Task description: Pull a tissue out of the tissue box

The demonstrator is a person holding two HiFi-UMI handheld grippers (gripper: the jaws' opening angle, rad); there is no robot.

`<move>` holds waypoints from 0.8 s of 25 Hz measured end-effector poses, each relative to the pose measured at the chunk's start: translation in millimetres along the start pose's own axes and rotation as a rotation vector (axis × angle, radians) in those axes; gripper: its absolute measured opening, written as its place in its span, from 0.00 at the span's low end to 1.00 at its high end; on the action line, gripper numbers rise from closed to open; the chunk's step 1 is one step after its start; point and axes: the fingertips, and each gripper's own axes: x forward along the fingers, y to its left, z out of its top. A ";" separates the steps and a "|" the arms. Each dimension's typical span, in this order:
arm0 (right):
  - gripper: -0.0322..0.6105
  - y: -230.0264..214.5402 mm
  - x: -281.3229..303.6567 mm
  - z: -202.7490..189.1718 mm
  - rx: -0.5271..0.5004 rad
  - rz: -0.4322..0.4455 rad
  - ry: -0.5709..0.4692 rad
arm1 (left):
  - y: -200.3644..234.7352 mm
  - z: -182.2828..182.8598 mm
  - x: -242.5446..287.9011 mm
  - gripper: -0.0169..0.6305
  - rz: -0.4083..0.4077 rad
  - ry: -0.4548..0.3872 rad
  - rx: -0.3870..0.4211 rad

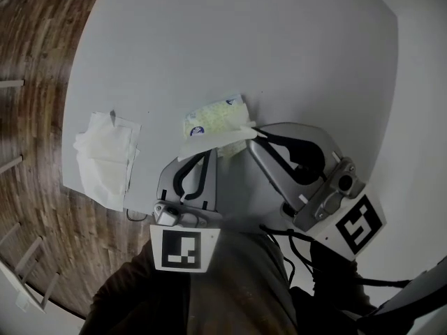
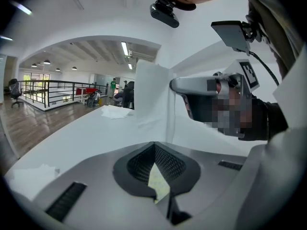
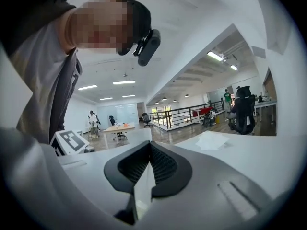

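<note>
Tissue (image 1: 216, 139) pinched in right tongs (image 1: 253, 132), box (image 1: 215, 116) in left tongs (image 1: 208, 152).

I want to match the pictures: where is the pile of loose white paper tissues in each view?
Head view: pile of white tissues at far left.
Left gripper view: left of centre, in the distance.
Right gripper view: right of centre.
Shared landmark: white table beneath it.
</note>
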 end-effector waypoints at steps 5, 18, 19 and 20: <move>0.05 8.2 -18.3 63.9 -0.094 -0.053 -0.108 | -8.2 21.2 -30.2 0.02 0.042 -0.081 -0.024; 0.05 83.1 -27.4 30.2 -0.058 -0.095 -0.068 | -27.4 18.6 -148.0 0.02 0.197 -0.123 -0.016; 0.06 84.4 -18.7 22.5 -0.051 -0.094 -0.054 | -23.1 15.6 -153.7 0.02 0.208 -0.118 -0.016; 0.06 85.3 -9.8 16.2 -0.046 -0.095 -0.042 | -18.2 13.2 -159.2 0.02 0.218 -0.114 -0.015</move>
